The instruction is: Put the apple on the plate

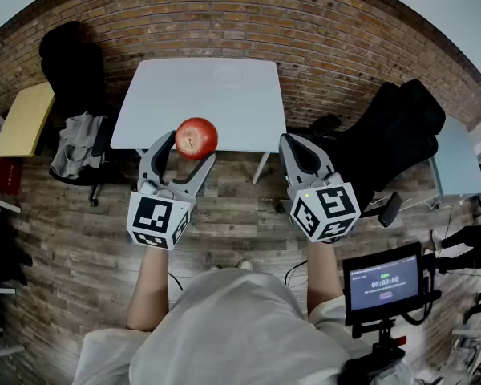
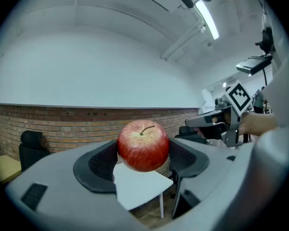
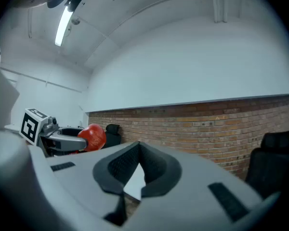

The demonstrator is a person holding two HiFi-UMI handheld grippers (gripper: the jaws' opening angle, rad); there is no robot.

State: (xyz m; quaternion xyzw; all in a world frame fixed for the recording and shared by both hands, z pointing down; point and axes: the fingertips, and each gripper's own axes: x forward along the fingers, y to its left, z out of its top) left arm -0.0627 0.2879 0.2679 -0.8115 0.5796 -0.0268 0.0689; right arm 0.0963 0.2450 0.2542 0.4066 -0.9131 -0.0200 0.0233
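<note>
The red apple (image 1: 196, 137) is gripped by the left gripper (image 1: 190, 147) for carrying to the plate (image 1: 227, 74) ahead; the right gripper (image 1: 295, 144) is closed, empty.

I am in an office room. Black chairs (image 1: 74, 62) stand left and right of the white table (image 1: 224, 115), and a brick wall (image 1: 224, 22) runs behind it.

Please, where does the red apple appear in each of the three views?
Head view: the round red apple, centre-left, in the left gripper.
Left gripper view: apple at centre, between both jaws.
Right gripper view: apple small, at the left.
Shared landmark: the red brick wall.
</note>
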